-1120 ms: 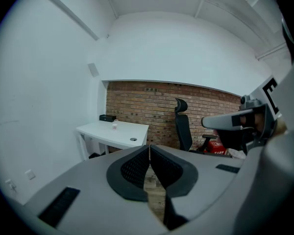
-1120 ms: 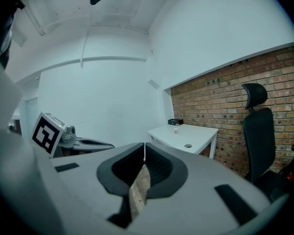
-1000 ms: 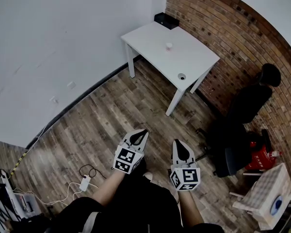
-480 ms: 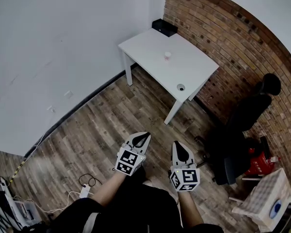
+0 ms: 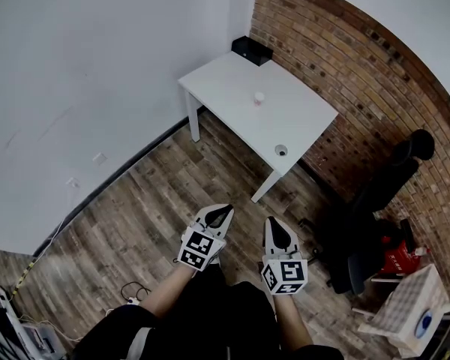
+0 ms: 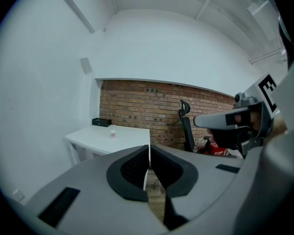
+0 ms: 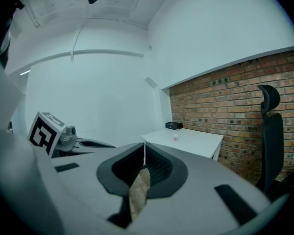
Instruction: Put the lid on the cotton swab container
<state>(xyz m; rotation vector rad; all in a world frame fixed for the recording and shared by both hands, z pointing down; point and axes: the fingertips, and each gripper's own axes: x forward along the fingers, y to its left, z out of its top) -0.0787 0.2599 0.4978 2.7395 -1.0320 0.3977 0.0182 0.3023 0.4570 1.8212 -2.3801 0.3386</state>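
Left claw (image 5: pixel 223 209) and right claw (image 5: pixel 273 220) held closed and empty side by side above wooden floor (image 5: pixel 157 201), white counter (image 5: pixel 232 73) set well apart ahead, container (image 5: pixel 259 97) stood mid-counter, lid (image 5: pixel 281 150) laid apart by the nearer edge

The white rectangular table (image 5: pixel 300 118) looked smooth and matt; the red brick wall (image 5: pixel 375 66) behind it rough; the brown wood-plank floor (image 5: pixel 150 201) under it grainy. The grey left gripper (image 5: pixel 225 209) and right gripper (image 5: pixel 272 221) looked matt plastic.
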